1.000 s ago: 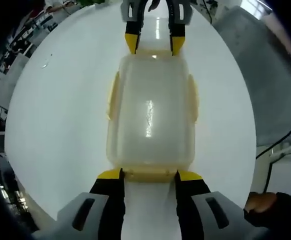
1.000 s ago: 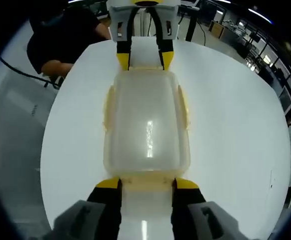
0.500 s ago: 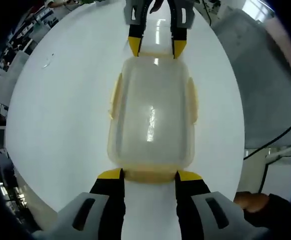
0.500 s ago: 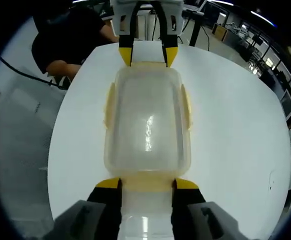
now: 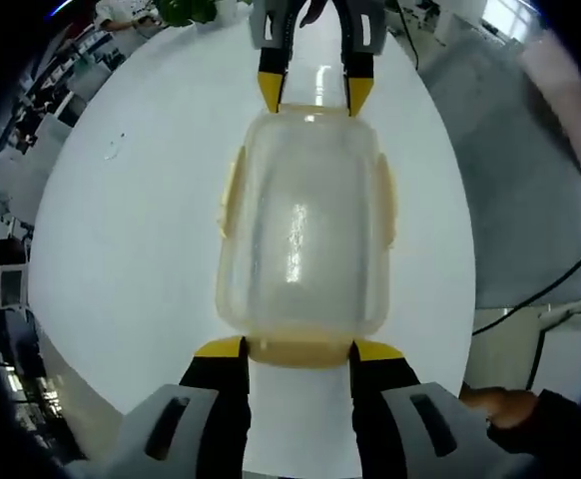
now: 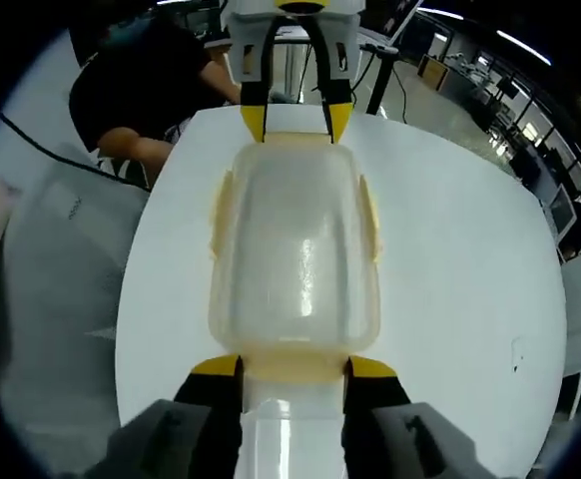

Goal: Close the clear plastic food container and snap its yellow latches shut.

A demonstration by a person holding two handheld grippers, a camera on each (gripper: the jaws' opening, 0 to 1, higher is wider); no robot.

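The clear plastic container (image 5: 305, 230) (image 6: 295, 259) has its lid on, and pale yellow latches (image 5: 229, 195) lie along its long sides. It hangs above the white table (image 5: 121, 249) between the two grippers, one at each short end. My left gripper (image 5: 298, 349) is shut on the near end latch (image 5: 300, 355), its yellow-tipped jaws pressing the latch's two sides. In the right gripper view it comes in at the top, as the left gripper (image 6: 295, 125). My right gripper (image 6: 293, 366) is shut on the opposite end latch (image 6: 293, 371) the same way, and appears as the right gripper (image 5: 310, 95).
The white table (image 6: 470, 279) lies well below, its edges ringed by grey floor (image 6: 61, 259). A person in black (image 6: 136, 90) sits beyond its far edge. A hand (image 5: 490, 404) shows at the lower right and a cable (image 5: 540, 294) runs across the floor. Desks stand around.
In both views the table has shrunk and more floor shows, while the container keeps its size between the jaws. Both grippers have risen with the container.
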